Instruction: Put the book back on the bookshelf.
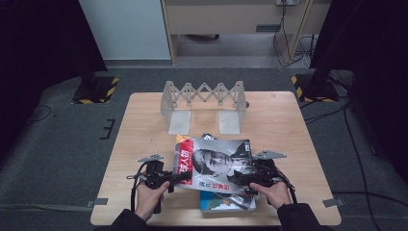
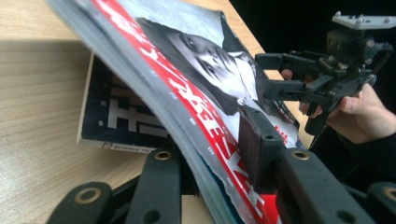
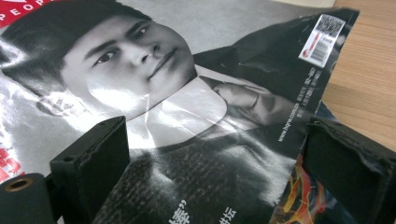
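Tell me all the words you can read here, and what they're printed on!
"PEOP": white letters, cut off, on the red strip of the top magazine.
"SCIENCE": small print on the edge of the dark book beneath it.
The magazine's big white characters on red, the white characters near its lower edge, the web address and the barcode label: too small or blurred to read.

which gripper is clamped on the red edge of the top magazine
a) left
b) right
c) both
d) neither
a: in the left gripper view the left gripper has its jaws above and below the magazine's red edge, while the right gripper stands open over the cover.
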A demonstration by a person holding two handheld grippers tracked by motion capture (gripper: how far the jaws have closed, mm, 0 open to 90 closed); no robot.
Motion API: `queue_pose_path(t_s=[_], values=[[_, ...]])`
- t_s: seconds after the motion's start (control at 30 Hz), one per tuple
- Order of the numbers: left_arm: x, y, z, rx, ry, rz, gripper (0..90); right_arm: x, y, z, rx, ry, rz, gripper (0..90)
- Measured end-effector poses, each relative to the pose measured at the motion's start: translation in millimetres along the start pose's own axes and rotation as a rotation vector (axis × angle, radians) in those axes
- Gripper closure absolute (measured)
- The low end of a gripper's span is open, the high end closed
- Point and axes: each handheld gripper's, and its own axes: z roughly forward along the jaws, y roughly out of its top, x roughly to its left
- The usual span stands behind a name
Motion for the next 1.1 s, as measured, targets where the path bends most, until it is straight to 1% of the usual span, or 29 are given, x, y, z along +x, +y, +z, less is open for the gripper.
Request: queue_pose_path(t_s=[0.1,0.23,0.27,0.3,0.37,0.4,0.43,0.47,0.53,0.57,0.6,0.63,0.67,0.7,0.73,0.77,0.83,0.93,0.97,1.0,1.03,1.07,1.1], values=[[1.0,4.6,-2.2,-0.018,-0.007,-0.017,73.6,-2.1,0.9,-0.8,-0.011,0.005,0.011,9.6],[-0.3,10.2,-4.1,-0.031,-0.005,-0.022,76.5,-4.2,1.4,-1.6,-0.014,0.009,0.023,10.3],[-1.4,14.6,-5.8,-0.041,-0.005,-0.017,77.3,-5.5,1.7,-2.7,-0.008,0.004,0.032,10.3],[-1.4,14.6,-5.8,-0.041,-0.005,-0.017,78.0,-7.1,1.8,-3.2,-0.011,-0.002,0.027,10.3],[-2.8,19.0,-7.9,-0.056,-0.008,-0.024,78.8,-8.0,2.0,-4.2,-0.011,-0.003,0.036,10.3],[-4.9,23.8,-10.4,-0.073,-0.009,-0.023,80.5,-11.3,2.5,-6.3,-0.018,-0.013,0.040,10.3],[-4.9,23.8,-10.4,-0.073,-0.009,-0.023,81.2,-11.3,2.5,-6.3,-0.018,-0.013,0.040,10.3],[-5.5,26.5,-11.4,-0.084,-0.012,-0.023,82.1,-15.4,3.0,-8.9,-0.026,-0.024,0.046,10.3],[-7.0,32.3,-13.3,-0.105,-0.016,-0.029,82.8,-17.5,3.1,-10.4,-0.028,-0.029,0.049,10.3],[-8.7,38.1,-14.7,-0.124,-0.021,-0.028,84.2,-22.4,3.3,-13.5,-0.037,-0.048,0.049,10.3],[-8.7,38.1,-14.7,-0.124,-0.021,-0.028,84.7,-22.4,3.3,-13.5,-0.037,-0.048,0.049,10.3],[-10.7,43.1,-15.3,-0.135,-0.021,-0.028,85.1,-27.7,3.0,-17.0,-0.041,-0.070,0.048,10.2],[-11.5,45.5,-15.4,-0.140,-0.022,-0.024,85.3,-30.2,2.7,-18.8,-0.042,-0.082,0.053,10.2],[-11.5,45.5,-15.4,-0.140,-0.022,-0.024,85.4,-30.2,2.7,-18.8,-0.042,-0.082,0.053,10.2],[-13.3,49.4,-15.3,-0.151,-0.018,-0.027,85.5,-36.8,1.9,-21.8,-0.045,-0.107,0.056,10.2],[-13.3,49.4,-15.3,-0.151,-0.018,-0.027,85.6,-40.2,1.2,-23.4,-0.044,-0.121,0.062,10.2],[-15.4,54.9,-15.0,-0.163,-0.022,-0.028,85.8,-47.6,-0.1,-26.7,-0.045,-0.144,0.072,10.2],[-17.9,60.9,-16.4,-0.174,-0.025,-0.024,85.9,-58.7,-2.5,-31.2,-0.048,-0.186,0.073,9.9],[-17.9,60.9,-16.4,-0.174,-0.025,-0.024,85.9,-58.7,-2.5,-31.2,-0.048,-0.186,0.073,9.9],[-18.8,63.1,-17.4,-0.181,-0.030,-0.025,86.0,-65.8,-4.6,-33.6,-0.043,-0.215,0.080,9.8],[-21.2,67.4,-20.2,-0.194,-0.034,-0.028,86.0,-69.5,-5.8,-34.4,-0.040,-0.229,0.076,9.7],[-22.5,69.3,-21.5,-0.203,-0.037,-0.027,86.0,-72.6,-6.7,-35.1,-0.036,-0.240,0.079,9.7],[-22.5,69.3,-21.5,-0.203,-0.037,-0.027,86.0,-72.6,-6.7,-35.1,-0.036,-0.240,0.079,9.7]])
